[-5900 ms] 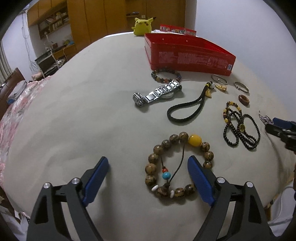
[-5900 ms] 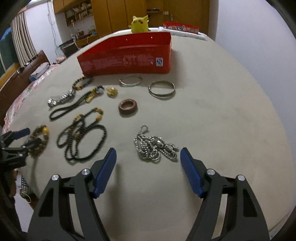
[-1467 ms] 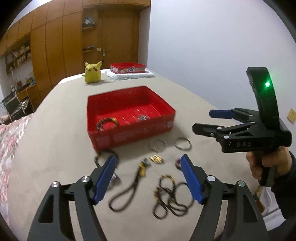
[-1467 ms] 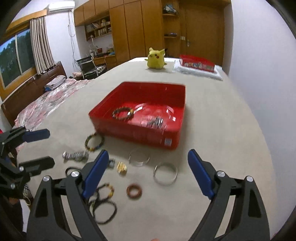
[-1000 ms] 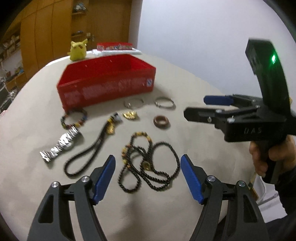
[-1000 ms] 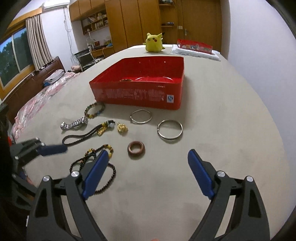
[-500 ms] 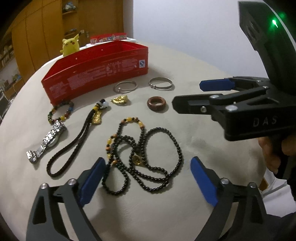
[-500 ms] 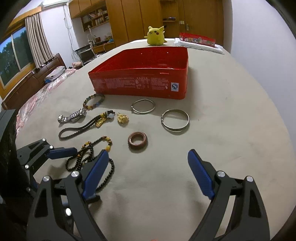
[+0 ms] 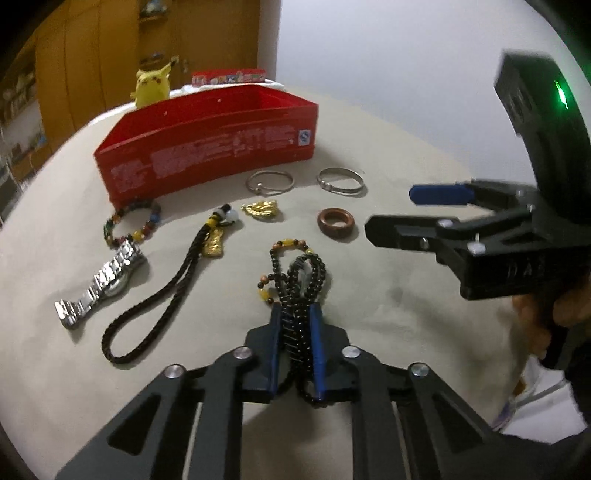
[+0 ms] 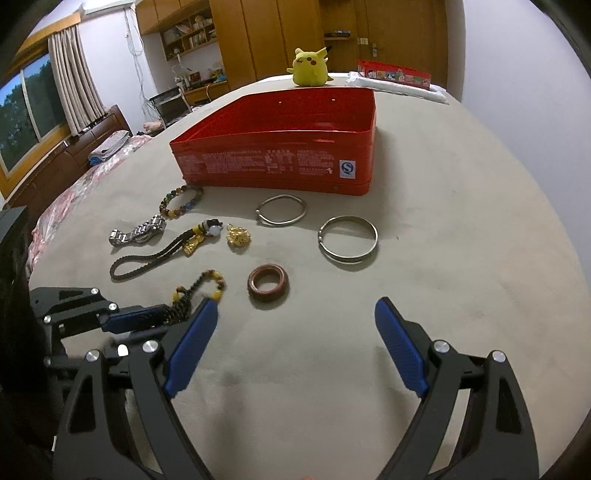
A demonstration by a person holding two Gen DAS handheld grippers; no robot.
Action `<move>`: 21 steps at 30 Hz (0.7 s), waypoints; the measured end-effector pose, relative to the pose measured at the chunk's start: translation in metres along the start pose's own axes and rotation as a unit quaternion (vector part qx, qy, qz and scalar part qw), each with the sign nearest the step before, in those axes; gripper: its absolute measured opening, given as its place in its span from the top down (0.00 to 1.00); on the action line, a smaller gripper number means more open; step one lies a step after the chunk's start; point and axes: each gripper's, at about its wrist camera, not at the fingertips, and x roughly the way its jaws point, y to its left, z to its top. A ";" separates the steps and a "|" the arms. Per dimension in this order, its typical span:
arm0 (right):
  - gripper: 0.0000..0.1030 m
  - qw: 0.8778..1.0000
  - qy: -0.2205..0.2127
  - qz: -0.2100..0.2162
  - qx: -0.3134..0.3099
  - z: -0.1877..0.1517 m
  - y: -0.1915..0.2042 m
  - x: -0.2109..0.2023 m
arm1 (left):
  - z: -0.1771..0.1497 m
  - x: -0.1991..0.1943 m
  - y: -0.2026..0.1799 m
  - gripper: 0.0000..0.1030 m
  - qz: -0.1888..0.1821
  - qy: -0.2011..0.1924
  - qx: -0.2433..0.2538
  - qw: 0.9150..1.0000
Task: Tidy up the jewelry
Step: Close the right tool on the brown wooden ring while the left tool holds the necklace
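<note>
from where i sit the job looks barely past its start: the red tin (image 10: 280, 162) stands at the far side of the spread, and from these low angles i cannot see its floor, so i cannot say what it holds. still lying out on the surface are the plain silver bangle (image 10: 348, 239), the thinner wire bangle (image 10: 281, 209), the braided cord with its gold charm (image 9: 162, 284), the steel watch (image 9: 99, 291), the coloured bead bracelet (image 9: 133, 225), the brown ring (image 10: 268, 283) and the small gold piece (image 10: 238, 234). my left claw (image 9: 295, 328) is closing on the black bead necklace (image 9: 295, 273), whose strands are bunched between the blue pads while its far loop still rests on the cloth, near the brown ring. my right claw (image 10: 295, 354) hangs with its jaws wide apart and nothing between them, over bare cloth just short of the ring. i judge that seven pieces plus this necklace remain to be moved. the surface is a wide bed covered in a pale beige cloth (image 10: 461, 221), not a bench; a yellow plush toy (image 10: 310, 66) and a flat red box (image 10: 393, 75) sit at its far end, with wooden wardrobes (image 10: 258, 33) and a curtained window (image 10: 70, 88) beyond.
</note>
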 end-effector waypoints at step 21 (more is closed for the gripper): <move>0.65 0.998 0.031 -0.002 -0.052 0.010 0.018 0.037 | 0.002 -0.006 0.004 0.93 0.027 -0.015 -0.012 0.999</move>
